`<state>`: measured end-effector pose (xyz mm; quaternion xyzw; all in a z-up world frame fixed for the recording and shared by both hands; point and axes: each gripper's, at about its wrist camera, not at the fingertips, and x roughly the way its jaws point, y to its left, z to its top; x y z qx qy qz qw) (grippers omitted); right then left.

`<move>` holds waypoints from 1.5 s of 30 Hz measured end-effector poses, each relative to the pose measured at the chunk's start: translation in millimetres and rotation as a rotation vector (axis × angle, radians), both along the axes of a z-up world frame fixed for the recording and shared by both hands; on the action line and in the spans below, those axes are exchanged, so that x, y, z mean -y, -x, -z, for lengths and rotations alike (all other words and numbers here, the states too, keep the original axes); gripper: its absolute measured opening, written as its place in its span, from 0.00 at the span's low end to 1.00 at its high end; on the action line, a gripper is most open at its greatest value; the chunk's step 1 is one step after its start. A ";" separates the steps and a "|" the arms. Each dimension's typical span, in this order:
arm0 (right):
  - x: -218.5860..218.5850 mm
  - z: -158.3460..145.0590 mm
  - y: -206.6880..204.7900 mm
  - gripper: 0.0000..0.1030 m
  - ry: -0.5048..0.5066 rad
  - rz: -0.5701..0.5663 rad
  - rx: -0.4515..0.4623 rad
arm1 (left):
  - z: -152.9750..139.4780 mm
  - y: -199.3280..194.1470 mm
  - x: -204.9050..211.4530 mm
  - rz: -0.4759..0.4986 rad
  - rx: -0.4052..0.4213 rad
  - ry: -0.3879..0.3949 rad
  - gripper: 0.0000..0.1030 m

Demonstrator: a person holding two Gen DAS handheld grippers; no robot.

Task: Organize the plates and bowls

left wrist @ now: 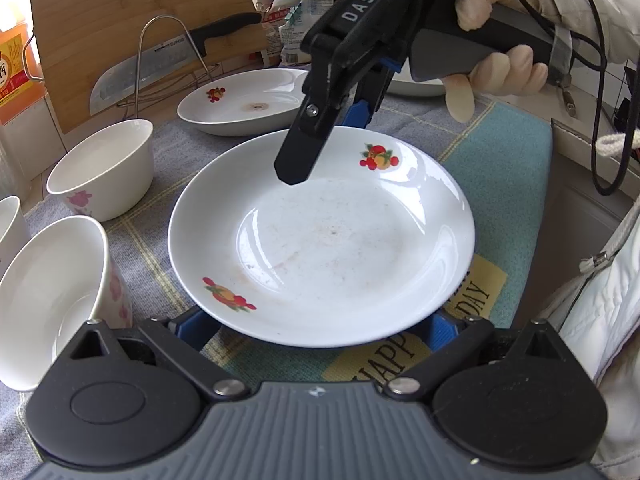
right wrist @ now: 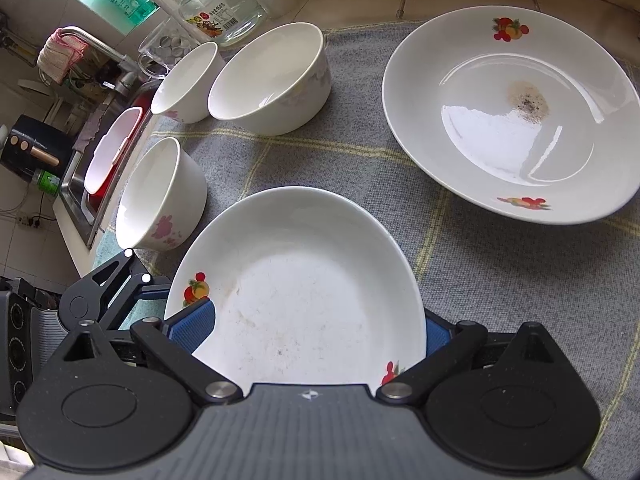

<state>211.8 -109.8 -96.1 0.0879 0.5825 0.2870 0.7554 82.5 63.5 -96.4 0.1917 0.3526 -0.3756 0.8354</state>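
Left wrist view has a white plate (left wrist: 320,236) with fruit prints filling the centre of the frame, lying over a checked cloth (left wrist: 500,168). The left gripper (left wrist: 320,330) sits at the bottom edge with its blue pads spread wide on either side of the plate's near rim; the rim hides the fingertips, so whether they touch it is hard to say, but the tongs look released rather than clenched. From the upper middle, the right gripper (left wrist: 320,144) reaches down over the plate's far rim, held by a gloved hand (left wrist: 500,40) at upper right. One black finger lies above the rim and a blue pad shows behind it, so it seems to be grasping the plate's edge.

Right wrist view shows the same plate (right wrist: 304,300) at lower centre, its rim running between the blue pads (right wrist: 192,326). A second plate (right wrist: 512,112) with a brown stain lies at upper right, well apart. Three bowls (right wrist: 268,80) stand at upper left, near a glass jar (right wrist: 220,0) and a sink (right wrist: 76,184).
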 end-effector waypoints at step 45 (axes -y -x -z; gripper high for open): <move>57.6 -34.5 16.8 1.00 0.009 0.055 0.082 | -28.0 -21.4 59.8 0.064 0.032 -0.008 0.96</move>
